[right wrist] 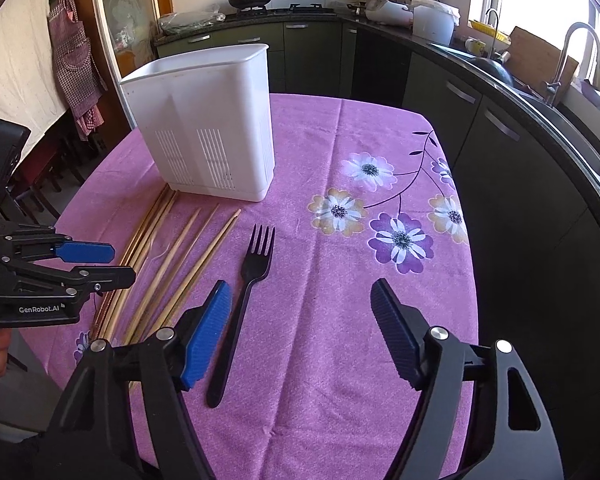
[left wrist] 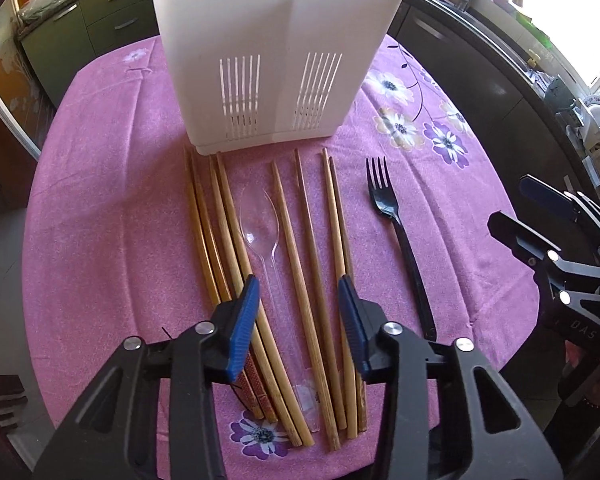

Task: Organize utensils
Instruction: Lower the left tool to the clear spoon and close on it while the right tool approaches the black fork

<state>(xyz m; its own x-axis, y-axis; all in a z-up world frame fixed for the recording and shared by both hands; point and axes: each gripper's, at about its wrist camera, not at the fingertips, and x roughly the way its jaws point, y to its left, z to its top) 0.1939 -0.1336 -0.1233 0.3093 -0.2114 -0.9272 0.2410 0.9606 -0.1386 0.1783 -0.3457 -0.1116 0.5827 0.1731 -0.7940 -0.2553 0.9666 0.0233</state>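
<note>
On the left of the worktop (left wrist: 100, 184), which was covered by a pink cloth printed with purple and white flowers, lay a row of long wooden chopsticks (left wrist: 220, 240), side by side with their tips toward a tall white plastic utensil holder with slotted walls (left wrist: 272, 60). The holder stood upright at the far end of the row, its base just beside the nearest chopstick tips. A clear plastic spoon (left wrist: 260, 228) lay among the chopsticks, bowl toward the holder and handle pointing back at the camera.

The left gripper (left wrist: 298, 312) hung tilted down over the near ends of this row. Its blue-padded jaws stood partly open, with the spoon's handle and a couple of chopsticks between them; the pads pressed on nothing.

Further right, apart from the chopsticks, a black plastic fork (right wrist: 246, 300) lay flat on the cloth with its tines toward the holder. The right gripper (right wrist: 300, 324) hovered over the near edge of the worktop, jaws wide apart. Its left pad sat just beside the fork's handle, which lay inside the gap near that pad; the rest of the gap showed bare cloth, and nothing was gripped.
</note>
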